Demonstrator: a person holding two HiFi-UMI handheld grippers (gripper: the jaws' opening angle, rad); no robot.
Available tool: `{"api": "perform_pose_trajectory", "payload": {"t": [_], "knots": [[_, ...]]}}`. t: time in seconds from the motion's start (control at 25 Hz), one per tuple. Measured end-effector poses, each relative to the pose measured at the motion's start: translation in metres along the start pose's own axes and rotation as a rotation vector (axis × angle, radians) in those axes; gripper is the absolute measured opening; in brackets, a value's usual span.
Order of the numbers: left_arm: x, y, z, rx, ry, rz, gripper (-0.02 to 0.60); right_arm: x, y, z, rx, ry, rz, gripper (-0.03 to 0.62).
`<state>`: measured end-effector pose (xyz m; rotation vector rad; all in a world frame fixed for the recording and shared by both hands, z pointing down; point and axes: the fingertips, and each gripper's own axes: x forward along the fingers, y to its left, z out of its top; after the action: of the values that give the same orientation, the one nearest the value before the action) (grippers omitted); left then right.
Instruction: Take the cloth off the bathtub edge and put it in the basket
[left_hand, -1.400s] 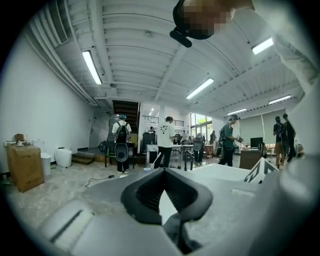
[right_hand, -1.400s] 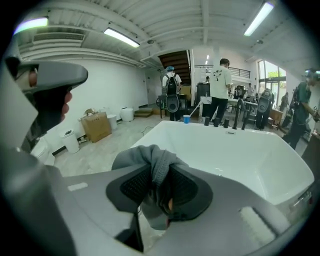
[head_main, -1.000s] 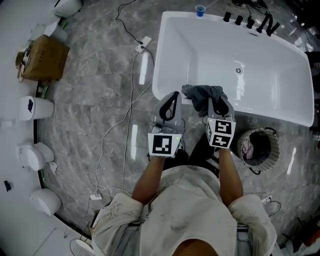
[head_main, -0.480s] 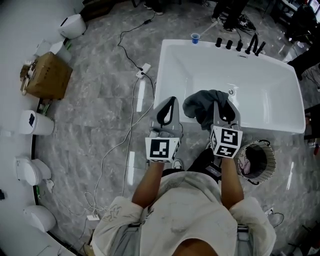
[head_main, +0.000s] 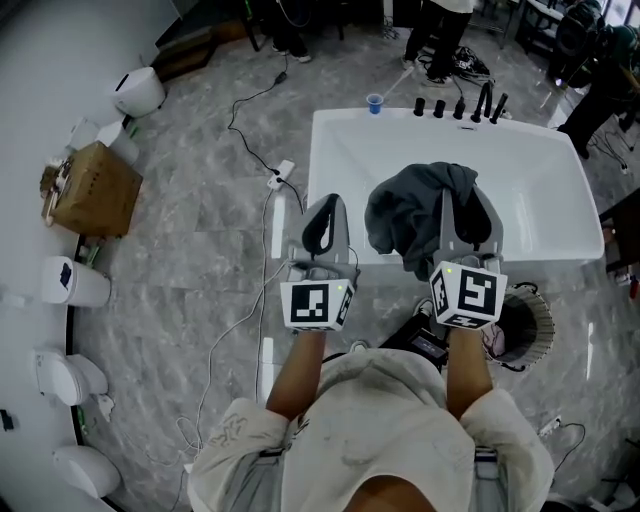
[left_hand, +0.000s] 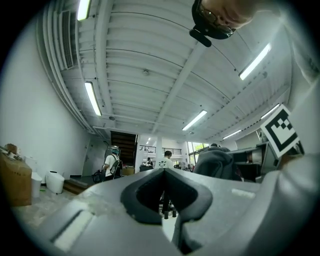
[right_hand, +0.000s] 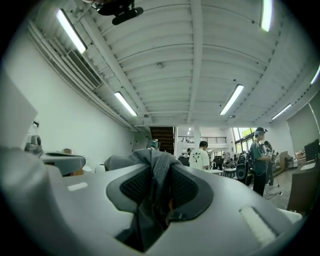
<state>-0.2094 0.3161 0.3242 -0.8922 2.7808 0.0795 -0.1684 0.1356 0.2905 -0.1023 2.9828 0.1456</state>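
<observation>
Cloth (head_main: 412, 212), dark grey, hangs from the right gripper (head_main: 468, 212), up in the air over the white bathtub (head_main: 545, 190). It does not touch the tub edge. In the right gripper view, the two jaws of the right gripper (right_hand: 161, 172) pinch a fold of the cloth (right_hand: 150, 205), and the rest droops down below them. From above, most of the cloth bunches on the left side of that gripper, toward the left gripper (head_main: 325, 222). The left gripper has its jaws pressed together with nothing in them.

The basket (head_main: 546, 322) stands on the floor just beside the near right corner of the tub. It lies to the right of the cloth and closer to the person, and the right gripper hides part of it. So the hand with the cloth is also the hand nearer the basket.

I think the next move goes right, back toward the person, and then down. The cloth is floppy and hangs long, so its loose end could catch on the basket rim.
</observation>
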Motion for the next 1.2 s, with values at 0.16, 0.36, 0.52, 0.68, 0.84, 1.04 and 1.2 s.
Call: {"api": "perform_pose_trajectory", "payload": {"t": [0.16,0.36,0.52,0.68,0.84,1.04,1.2], "knots": [[0.004,0.001,0.004,-0.016,-0.016,-0.020,0.000,-0.006,0.002,0.027,-0.043,-0.076,-0.034,0.109],[0.006,-0.011,0.006,-0.033,-0.033,-0.060,0.000,-0.018,-0.003,0.035,-0.072,-0.089,-0.073,0.109],[0.014,-0.027,0.008,-0.045,-0.042,-0.105,0.000,-0.030,-0.019,0.037,-0.078,-0.089,-0.129,0.109],[0.024,-0.049,0.008,-0.054,-0.047,-0.157,0.000,-0.042,-0.041,0.039,-0.094,-0.094,-0.189,0.109],[0.037,-0.073,0.007,-0.075,-0.047,-0.214,0.000,-0.054,-0.066,0.043,-0.118,-0.086,-0.243,0.109],[0.054,-0.110,0.002,-0.095,-0.039,-0.292,0.000,-0.074,-0.102,0.045,-0.140,-0.071,-0.331,0.109],[0.069,-0.145,0.002,-0.103,-0.039,-0.376,0.000,-0.092,-0.133,0.047,-0.161,-0.059,-0.417,0.109]]}}
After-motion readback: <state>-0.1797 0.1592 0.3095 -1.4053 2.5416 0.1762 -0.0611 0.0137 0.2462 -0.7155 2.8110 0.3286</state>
